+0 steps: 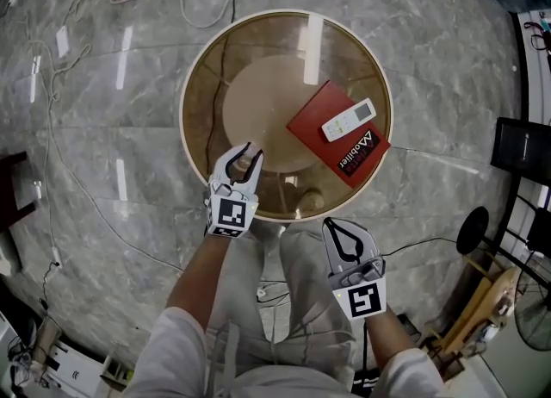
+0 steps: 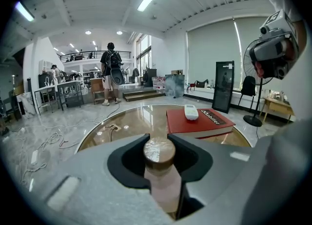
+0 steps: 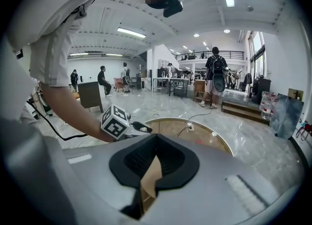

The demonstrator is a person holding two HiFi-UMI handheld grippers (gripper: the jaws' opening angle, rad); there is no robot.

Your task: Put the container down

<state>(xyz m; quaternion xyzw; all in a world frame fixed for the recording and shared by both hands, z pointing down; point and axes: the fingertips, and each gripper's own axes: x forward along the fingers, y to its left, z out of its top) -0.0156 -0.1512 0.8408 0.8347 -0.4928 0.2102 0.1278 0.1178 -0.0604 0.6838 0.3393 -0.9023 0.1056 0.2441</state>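
A small container [image 1: 244,164] with a pale body and a brown lid [image 2: 159,152] sits upright between the jaws of my left gripper [image 1: 247,153], which is shut on it. In the head view the gripper is over the near left part of the round glass table [image 1: 186,121]. Whether the container's base touches the glass is hidden. My right gripper [image 1: 331,224] is off the table's near edge, above the person's legs. Its jaws [image 3: 156,137] meet at the tips with nothing between them.
A red book [image 1: 331,129] with a white remote [image 1: 349,120] on it lies on the right half of the table. Cables [image 1: 60,86] trail over the marble floor at the left. A fan [image 1: 534,319] and wooden items stand at the right. People stand far behind.
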